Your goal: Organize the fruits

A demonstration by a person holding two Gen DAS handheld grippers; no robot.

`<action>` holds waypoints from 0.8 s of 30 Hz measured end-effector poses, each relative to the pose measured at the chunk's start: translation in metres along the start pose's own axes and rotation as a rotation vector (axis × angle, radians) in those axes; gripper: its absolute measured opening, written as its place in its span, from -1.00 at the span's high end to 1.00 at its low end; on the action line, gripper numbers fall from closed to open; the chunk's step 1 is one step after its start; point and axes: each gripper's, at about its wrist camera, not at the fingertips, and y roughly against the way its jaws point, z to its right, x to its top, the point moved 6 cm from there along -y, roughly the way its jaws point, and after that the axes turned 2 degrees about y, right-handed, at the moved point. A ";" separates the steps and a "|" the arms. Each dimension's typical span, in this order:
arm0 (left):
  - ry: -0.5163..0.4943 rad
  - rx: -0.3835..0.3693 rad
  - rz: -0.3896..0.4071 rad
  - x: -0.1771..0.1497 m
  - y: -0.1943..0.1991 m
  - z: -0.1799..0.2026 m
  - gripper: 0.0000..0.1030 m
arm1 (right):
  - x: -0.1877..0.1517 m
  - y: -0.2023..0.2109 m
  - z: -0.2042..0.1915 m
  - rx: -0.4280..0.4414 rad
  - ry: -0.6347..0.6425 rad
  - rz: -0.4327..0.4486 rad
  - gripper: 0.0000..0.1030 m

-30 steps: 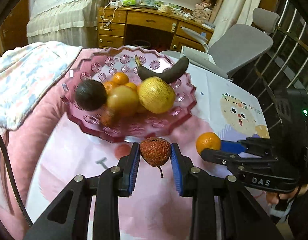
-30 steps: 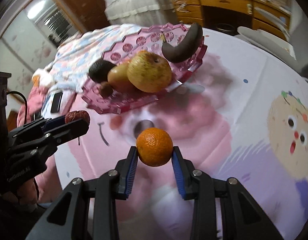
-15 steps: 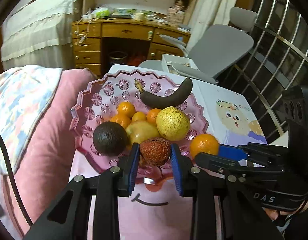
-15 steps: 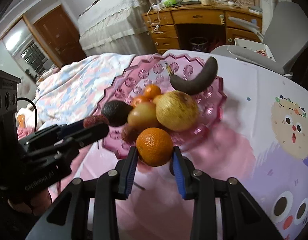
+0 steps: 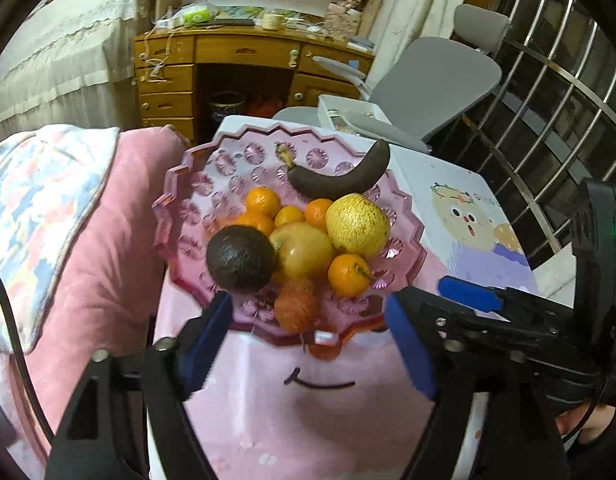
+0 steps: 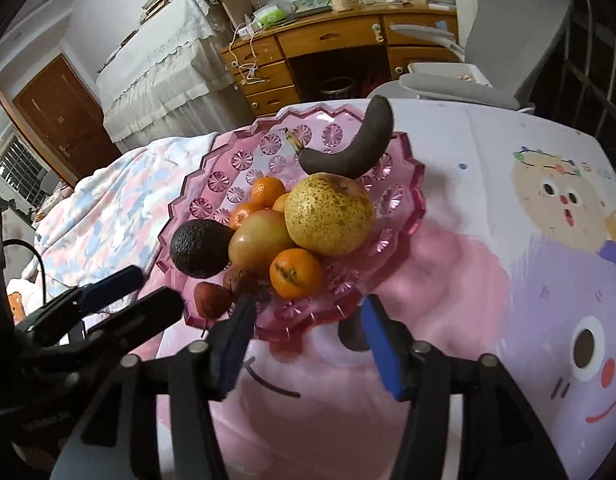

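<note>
A pink glass fruit bowl [image 5: 165, 204] [image 6: 416, 184] holds a dark banana [image 5: 340, 180], a speckled pear [image 5: 358, 224], an apple [image 5: 303, 252], an avocado [image 5: 239, 260] and small tangerines. My left gripper [image 5: 308, 344] hovers at the bowl's near rim with its jaws opening. A red lychee [image 5: 295, 306] [image 6: 211, 300] lies free in the bowl between its tips, clear of both pads. My right gripper [image 6: 308, 340] is opening too. An orange [image 6: 295, 274] [image 5: 349, 274] rests in the bowl just past its fingertips, touching neither pad.
The bowl stands on a table with a cartoon-print cloth [image 6: 548, 240]. A pink cushion [image 5: 107, 260] and a patterned blanket [image 6: 107, 216] lie to the left. Behind are a wooden desk [image 5: 235, 60] and a grey chair [image 5: 436, 80]. A metal railing [image 5: 568, 100] runs on the right.
Both grippers moved in over the bowl's near rim, then spread their jaws. The lychee left the left gripper and the orange left the right one; both now lie in the bowl.
</note>
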 end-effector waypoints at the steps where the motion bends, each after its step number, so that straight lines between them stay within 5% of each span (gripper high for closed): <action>1: 0.004 0.011 -0.004 -0.004 0.004 0.000 -0.62 | -0.003 0.004 0.002 -0.001 -0.010 0.003 -0.21; 12: 0.037 0.130 -0.062 -0.071 0.056 0.038 -0.74 | -0.075 0.056 0.029 -0.025 -0.051 -0.078 -0.26; 24: -0.045 0.079 -0.115 -0.136 0.120 0.112 -0.79 | -0.176 0.148 0.075 -0.129 -0.109 -0.160 -0.43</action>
